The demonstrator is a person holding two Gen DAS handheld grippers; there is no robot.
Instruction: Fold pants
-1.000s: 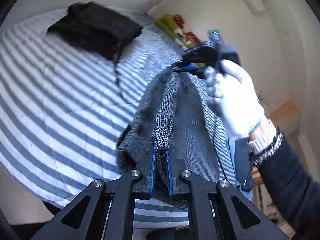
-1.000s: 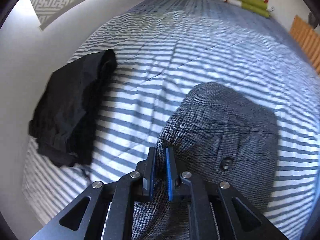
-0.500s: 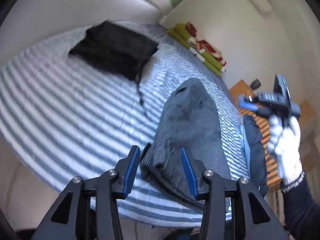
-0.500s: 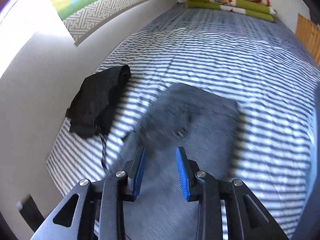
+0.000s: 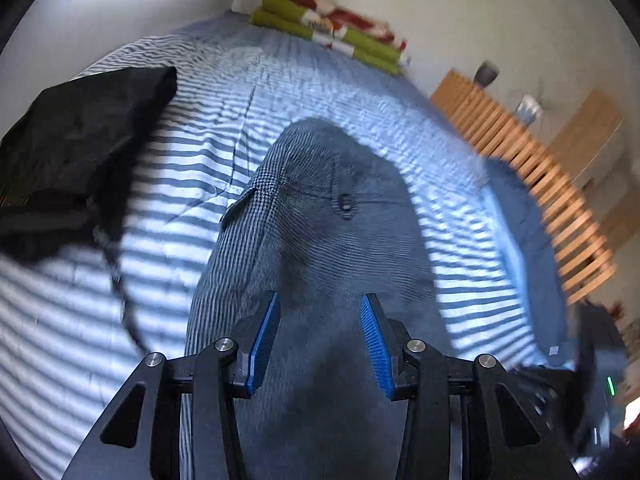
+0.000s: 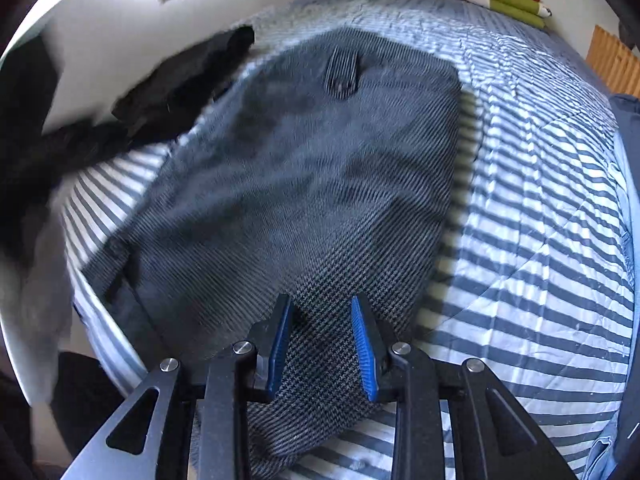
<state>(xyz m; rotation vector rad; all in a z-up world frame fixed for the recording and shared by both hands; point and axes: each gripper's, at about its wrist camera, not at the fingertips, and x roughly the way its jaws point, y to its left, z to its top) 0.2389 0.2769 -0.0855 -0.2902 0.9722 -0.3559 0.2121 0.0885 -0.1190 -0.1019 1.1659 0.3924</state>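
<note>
Grey houndstooth pants [image 5: 320, 216] lie folded flat on the striped bed [image 5: 192, 184], a buttoned back pocket facing up. My left gripper [image 5: 320, 320] hovers open just over their near part, nothing between its blue pads. In the right wrist view the same pants [image 6: 304, 168] spread across the middle of the bed [image 6: 540, 220]. My right gripper [image 6: 322, 328] is open low over their near edge, its fingers standing either side of the cloth without clamping it.
A black garment [image 5: 68, 148] lies bunched on the bed beside the pants, seen too as a black garment [image 6: 168, 88] in the right view. Folded green and red blankets [image 5: 332, 28] sit at the far end. A wooden slatted frame [image 5: 532, 184] runs along the bed's right side.
Both grippers let go of the pants, which dropped flat onto the bed. Both then opened and came down closer over the folded cloth.
</note>
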